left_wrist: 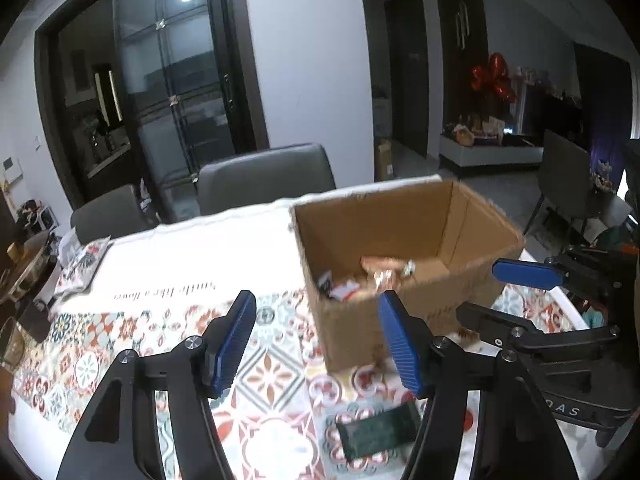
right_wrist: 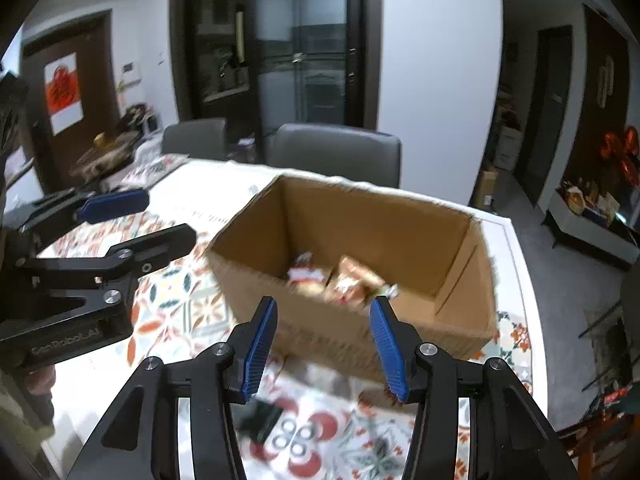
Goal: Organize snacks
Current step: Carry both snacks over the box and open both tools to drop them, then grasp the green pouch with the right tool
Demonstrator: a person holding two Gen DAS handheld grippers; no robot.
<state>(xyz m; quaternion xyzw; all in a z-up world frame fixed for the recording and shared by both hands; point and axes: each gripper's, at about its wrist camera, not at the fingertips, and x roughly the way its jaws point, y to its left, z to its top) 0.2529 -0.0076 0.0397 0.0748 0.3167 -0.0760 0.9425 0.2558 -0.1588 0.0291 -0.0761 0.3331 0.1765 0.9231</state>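
Nearest to the left wrist camera, the left gripper (left_wrist: 316, 336) stands with its blue pads apart and nothing between them. Just below its right pad, a dark green snack packet (left_wrist: 378, 434) lies flat on the patterned tablecloth (left_wrist: 120, 344). The right gripper (right_wrist: 322, 346) is also parted and empty; under it a dark thing, blurred, lies on the cloth, probably the same packet, but I cannot tell for sure.

Beyond both grippers stands the open cardboard box (left_wrist: 404, 312), on the table, near its right edge. Inside, on the bottom, several wrapped snacks (right_wrist: 348, 280) already lie, reddish and golden ones, in a loose heap. Behind the table are two grey chairs (left_wrist: 266, 178).

In my judgement, some snacks are already dropped in the box, and the step in hand is to reach for the next one. The next move calls for lowering one gripper over the green packet, closing the pads on its thin edges, and then lifting it over the box wall.
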